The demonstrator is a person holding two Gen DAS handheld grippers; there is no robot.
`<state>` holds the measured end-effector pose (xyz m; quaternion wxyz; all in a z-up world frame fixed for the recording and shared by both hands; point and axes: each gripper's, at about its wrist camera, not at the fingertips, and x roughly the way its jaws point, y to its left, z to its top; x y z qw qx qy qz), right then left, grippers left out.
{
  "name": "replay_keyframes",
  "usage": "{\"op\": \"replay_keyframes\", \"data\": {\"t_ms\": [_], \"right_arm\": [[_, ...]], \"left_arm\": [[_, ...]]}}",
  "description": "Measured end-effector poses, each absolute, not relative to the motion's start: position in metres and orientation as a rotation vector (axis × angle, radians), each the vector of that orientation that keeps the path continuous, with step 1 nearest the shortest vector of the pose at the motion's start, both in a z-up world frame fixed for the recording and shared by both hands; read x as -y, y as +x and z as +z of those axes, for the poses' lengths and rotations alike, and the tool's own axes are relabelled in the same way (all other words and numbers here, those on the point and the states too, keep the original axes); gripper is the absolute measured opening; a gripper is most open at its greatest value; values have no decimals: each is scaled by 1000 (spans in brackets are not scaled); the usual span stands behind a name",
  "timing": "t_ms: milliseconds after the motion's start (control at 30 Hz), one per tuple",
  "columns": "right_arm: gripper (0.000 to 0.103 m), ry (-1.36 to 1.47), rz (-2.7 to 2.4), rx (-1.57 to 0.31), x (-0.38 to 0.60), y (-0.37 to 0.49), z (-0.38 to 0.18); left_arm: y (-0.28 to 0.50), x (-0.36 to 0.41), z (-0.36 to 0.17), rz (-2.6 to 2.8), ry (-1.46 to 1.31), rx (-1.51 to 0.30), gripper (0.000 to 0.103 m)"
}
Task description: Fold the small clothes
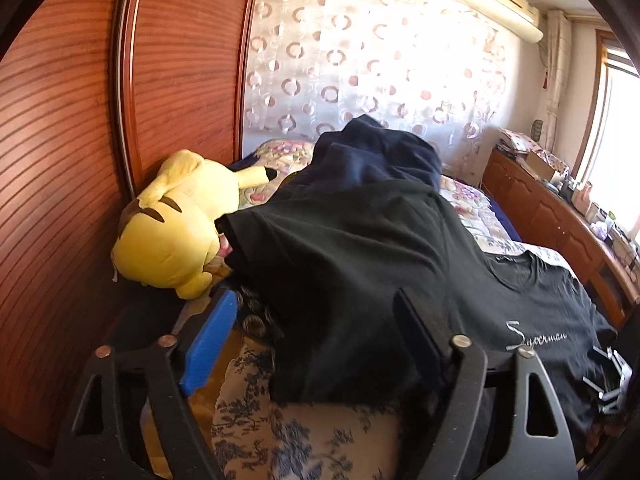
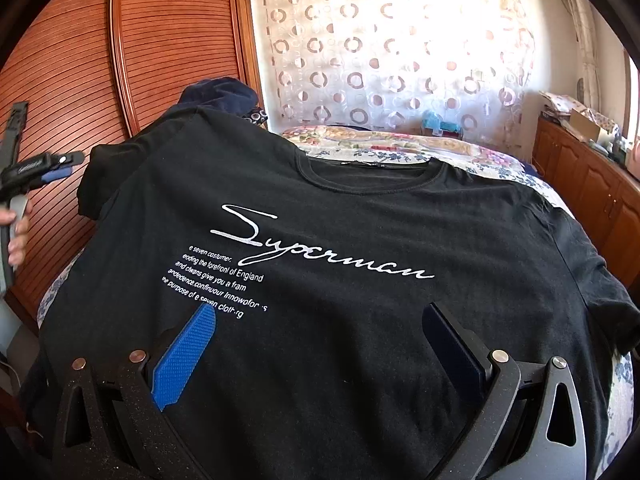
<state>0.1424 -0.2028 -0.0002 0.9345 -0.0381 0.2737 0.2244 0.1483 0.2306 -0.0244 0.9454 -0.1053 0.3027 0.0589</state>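
A black T-shirt (image 2: pixel 360 208) printed with white script lies face up and spread across a floral-covered bed (image 2: pixel 400 144), collar toward the patterned curtain (image 2: pixel 380 60), hem toward the grippers, its length running down the bed. One sleeve (image 1: pixel 320 248) lies between the left gripper (image 1: pixel 312 328)'s parted pads, unpinched. The right gripper (image 2: pixel 320 344) hovers over the hem, jaws apart. A yellow plush toy (image 1: pixel 168 224) leans against the slatted wooden wardrobe (image 1: pixel 60 140).

Black T-shirt (image 1: pixel 360 264) beside yellow plush (image 1: pixel 172 232)
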Motion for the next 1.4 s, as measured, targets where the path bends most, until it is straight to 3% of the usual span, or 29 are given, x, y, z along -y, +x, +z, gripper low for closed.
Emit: {"op": "replay_keyframes", "data": {"t_ms": [167, 267, 333, 433, 633, 1067, 1167, 1200, 1333, 1400], "right_arm": [[103, -76, 457, -555, 203, 140, -1], [103, -78, 452, -557, 201, 139, -2], [103, -82, 450, -553, 201, 139, -2], [103, -95, 451, -552, 200, 138, -2], [103, -101, 450, -553, 200, 137, -1], [103, -97, 449, -558, 200, 138, -2], [103, -97, 447, -561, 200, 138, -3], [103, -97, 447, -561, 199, 138, -3], [103, -98, 445, -561, 199, 138, -3], [103, -97, 445, -561, 199, 139, -3]], "left_arm": [[175, -244, -33, 90, -279, -669, 65], [185, -247, -36, 91, -299, -684, 50], [189, -243, -35, 95, -259, -687, 31], [185, -233, -27, 102, -172, -668, 15], [173, -206, -2, 78, -71, -600, 8], [168, -74, 49, -222, 86, -579, 11], [161, -65, 53, -241, 101, -565, 31], [159, -65, 53, -238, 104, -557, 43], [151, -79, 51, -233, 96, -553, 66], [147, -84, 45, -215, 89, -557, 68]]}}
